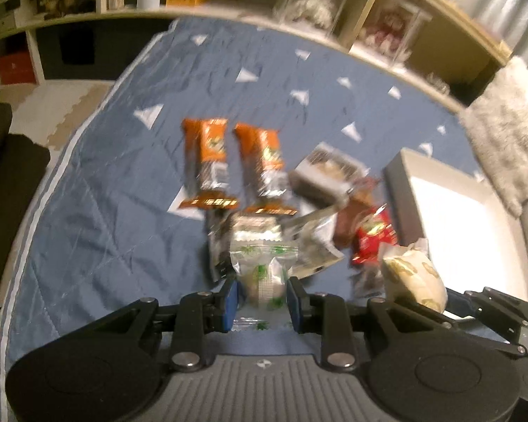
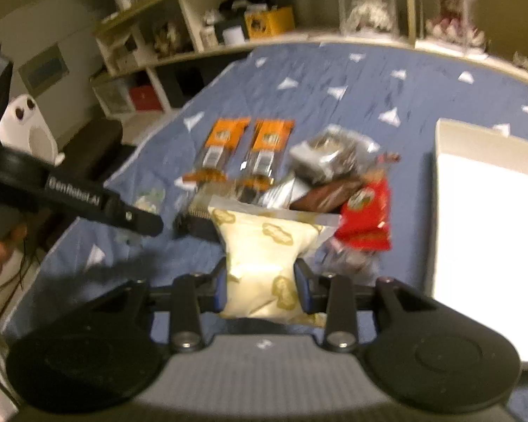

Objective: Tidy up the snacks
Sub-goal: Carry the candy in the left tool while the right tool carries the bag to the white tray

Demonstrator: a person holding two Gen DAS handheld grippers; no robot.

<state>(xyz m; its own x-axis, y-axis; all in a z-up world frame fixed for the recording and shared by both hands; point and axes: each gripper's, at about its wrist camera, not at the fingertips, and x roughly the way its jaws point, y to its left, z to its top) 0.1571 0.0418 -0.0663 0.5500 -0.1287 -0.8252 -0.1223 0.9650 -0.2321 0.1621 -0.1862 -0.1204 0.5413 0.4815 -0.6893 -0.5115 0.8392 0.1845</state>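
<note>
Above blue bedspread [image 1: 116, 190]: left gripper [image 1: 260, 302] pinched clear green-printed packet [image 1: 260, 270]; right gripper [image 2: 260, 290] pinched cream pouch [image 2: 264, 263], apparently lifted. Best carried level to white box [image 2: 489, 239].

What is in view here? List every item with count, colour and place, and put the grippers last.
Snack bars: two, orange and dark, side by side at the far end of the snack pile.
Grey packet: one, right of the bars.
Brown packet: one, under the grey one.
Red packet: one, near the box.
Box: one, white, open, at the right.
Quilt: one, blue with white triangles, under everything.
Shelving: pale wood, behind the quilt.
Clear green-printed packet: one, in the left gripper.
Cream packet: one, in the right gripper.
</note>
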